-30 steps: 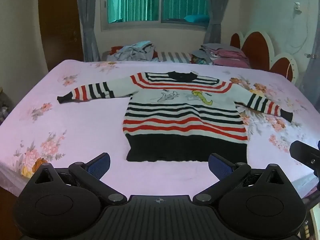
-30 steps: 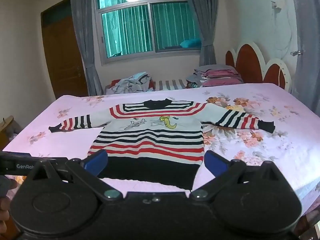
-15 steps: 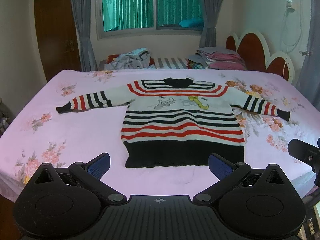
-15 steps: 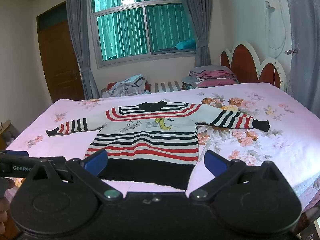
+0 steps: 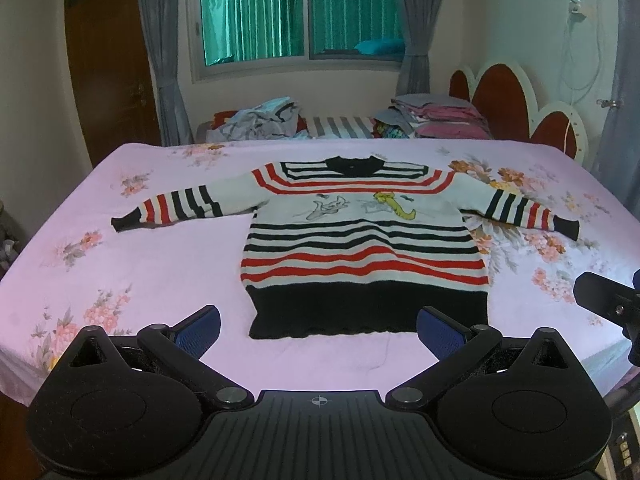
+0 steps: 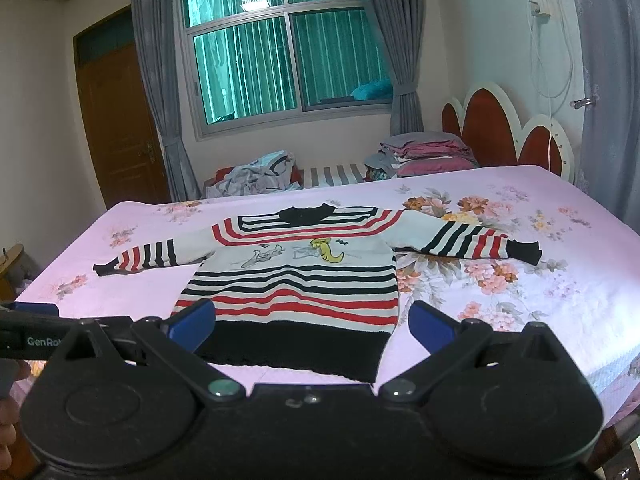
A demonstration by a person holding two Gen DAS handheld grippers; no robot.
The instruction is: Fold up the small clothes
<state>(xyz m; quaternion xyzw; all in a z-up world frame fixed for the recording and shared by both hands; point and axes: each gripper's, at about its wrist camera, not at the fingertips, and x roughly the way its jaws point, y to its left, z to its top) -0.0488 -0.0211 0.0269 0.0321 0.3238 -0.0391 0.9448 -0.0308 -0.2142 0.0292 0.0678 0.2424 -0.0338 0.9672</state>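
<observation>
The striped sweater (image 5: 360, 240) lies flat in the middle of the frame on the pink bed (image 5: 120, 280). It looks soft and floppy, maybe thick. Grab a sleeve cuff or bottom corner. The left gripper (image 5: 318, 326) and right gripper (image 6: 312, 318) are wide apart, holding nothing.

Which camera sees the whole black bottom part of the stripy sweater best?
The left wrist view. There the sweater's black hem band lies fully in sight between the open left gripper fingers. In the right wrist view, the right gripper finger covers the band's left corner.
</observation>
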